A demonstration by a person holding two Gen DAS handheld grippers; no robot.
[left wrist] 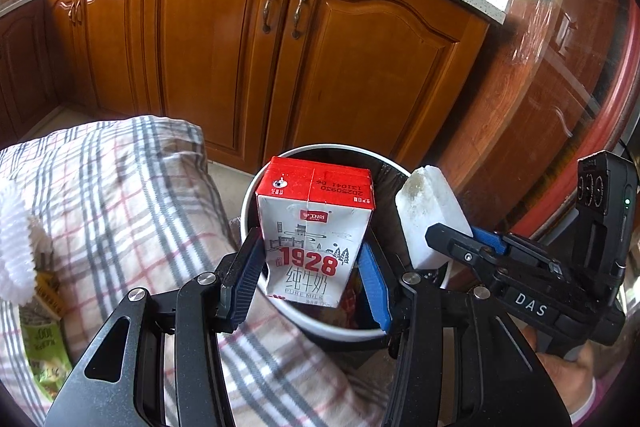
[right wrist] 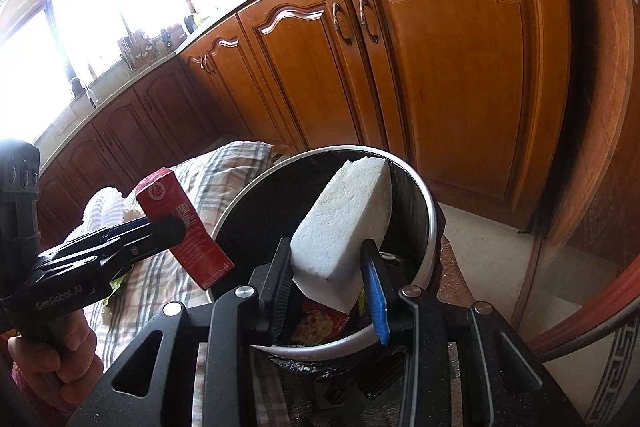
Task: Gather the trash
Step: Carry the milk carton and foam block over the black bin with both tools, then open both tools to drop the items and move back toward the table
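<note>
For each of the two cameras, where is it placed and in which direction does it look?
Left wrist: on the left gripper, looking down at the bin; jaws grip a milk carton; right gripper and hand visible.
Right wrist: on the right gripper, looking into the bin; jaws grip a white foam block; left gripper and hand visible.
Shared: bin, carton, block, checked cloth, wooden cabinets.

Open bin (left wrist: 256,195) mouth; checked cloth (left wrist: 120,187) crowds beside.

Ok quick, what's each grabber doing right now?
Left gripper: shut on the milk carton.
Right gripper: shut on the white foam block.
</note>
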